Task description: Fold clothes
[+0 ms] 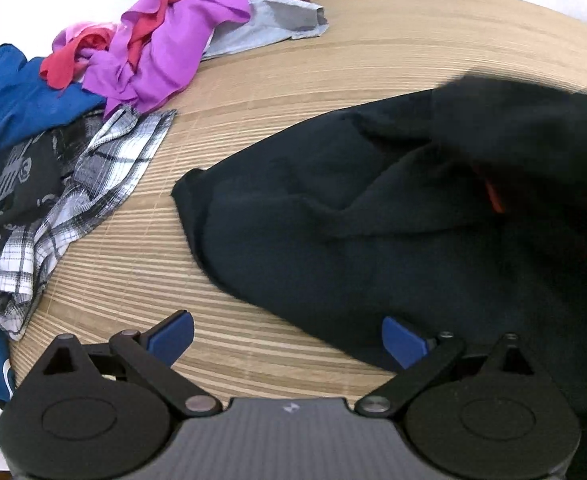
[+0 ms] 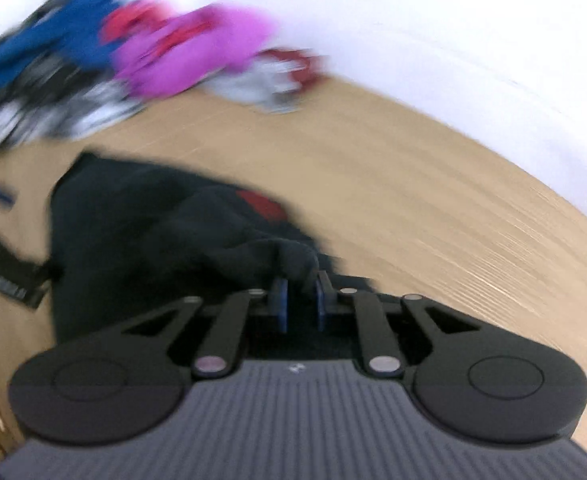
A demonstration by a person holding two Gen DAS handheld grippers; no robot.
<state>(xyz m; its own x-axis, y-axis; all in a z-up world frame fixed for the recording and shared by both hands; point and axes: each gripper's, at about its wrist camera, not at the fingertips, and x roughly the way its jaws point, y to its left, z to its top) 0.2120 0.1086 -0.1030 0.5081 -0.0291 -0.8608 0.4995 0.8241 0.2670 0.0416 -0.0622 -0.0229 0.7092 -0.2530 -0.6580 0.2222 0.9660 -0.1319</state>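
A black garment (image 1: 333, 216) lies spread on the light wooden table (image 1: 277, 92), with a raised, blurred fold at its right and a bit of red print showing. My left gripper (image 1: 287, 334) hovers open over the garment's near edge, nothing between its blue pads. In the blurred right wrist view the same black garment (image 2: 133, 232) lies ahead. My right gripper (image 2: 301, 294) is shut on a bunched fold of its cloth, which rises between the blue pads.
A heap of unfolded clothes sits at the table's far left: a purple garment (image 1: 181, 40), a red one (image 1: 69, 64), a blue one (image 1: 17, 100), a black-and-white plaid one (image 1: 93, 184) and a pale grey one (image 1: 261, 28). A white wall stands behind the table.
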